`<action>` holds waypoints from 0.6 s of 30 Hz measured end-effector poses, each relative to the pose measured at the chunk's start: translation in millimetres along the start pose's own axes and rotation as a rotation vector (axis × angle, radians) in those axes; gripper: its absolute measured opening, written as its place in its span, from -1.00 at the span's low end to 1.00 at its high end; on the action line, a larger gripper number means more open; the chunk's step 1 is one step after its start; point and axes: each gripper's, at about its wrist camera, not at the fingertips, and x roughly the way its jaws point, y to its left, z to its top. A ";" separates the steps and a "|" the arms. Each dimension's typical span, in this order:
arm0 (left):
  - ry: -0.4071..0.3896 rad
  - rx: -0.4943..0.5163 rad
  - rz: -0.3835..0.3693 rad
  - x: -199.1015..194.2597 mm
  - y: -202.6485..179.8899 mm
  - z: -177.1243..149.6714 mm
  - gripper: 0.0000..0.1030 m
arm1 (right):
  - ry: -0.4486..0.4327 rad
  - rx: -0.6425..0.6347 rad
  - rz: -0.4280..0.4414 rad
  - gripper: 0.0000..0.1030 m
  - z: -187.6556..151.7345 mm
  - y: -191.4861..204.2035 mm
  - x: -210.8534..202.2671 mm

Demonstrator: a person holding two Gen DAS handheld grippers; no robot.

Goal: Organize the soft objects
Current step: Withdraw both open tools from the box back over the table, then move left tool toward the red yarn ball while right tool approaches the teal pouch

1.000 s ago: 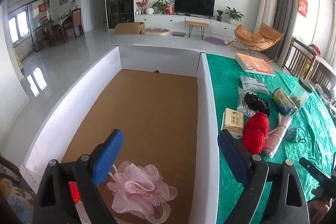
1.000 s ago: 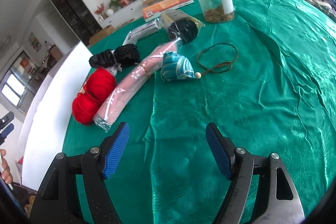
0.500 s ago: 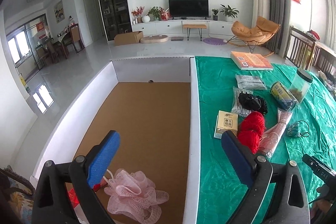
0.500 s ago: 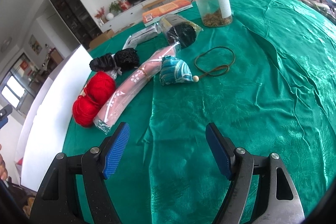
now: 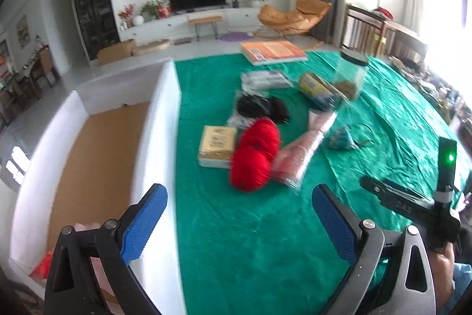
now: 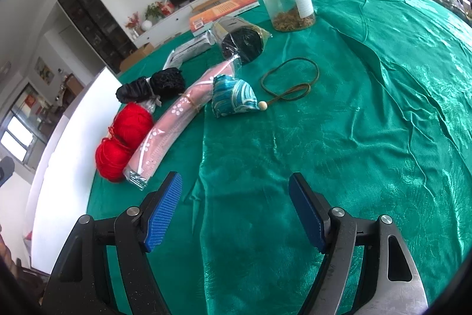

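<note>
Our left gripper [image 5: 239, 222] is spread wide w/ nothing between the jaws, above the green cloth [image 5: 265, 241] just right of the box's white wall [image 5: 156, 138]. Red yarn [image 5: 255, 155] lies ahead, touching the pink pkg [image 5: 301, 155]. Our right gripper [image 6: 234, 214] gapes empty too; yarn ahead-left of it.
</note>
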 end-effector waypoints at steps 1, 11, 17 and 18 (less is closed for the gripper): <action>0.031 0.004 -0.041 8.9 -9.4 -5.5 0.91 | -0.001 0.008 0.000 0.51 0.0 -1.6 -0.5; 0.222 0.044 -0.056 112.0 -39.1 -50.9 0.91 | -0.010 0.095 -0.002 0.51 1.2 -19.2 -3.2; 0.176 0.045 -0.015 127.9 -35.6 -43.9 1.00 | -0.003 0.084 -0.024 0.51 1.4 -17.2 -1.4; 0.169 0.036 -0.018 130.3 -33.8 -42.5 1.00 | -0.003 0.078 -0.029 0.51 1.3 -16.5 -1.2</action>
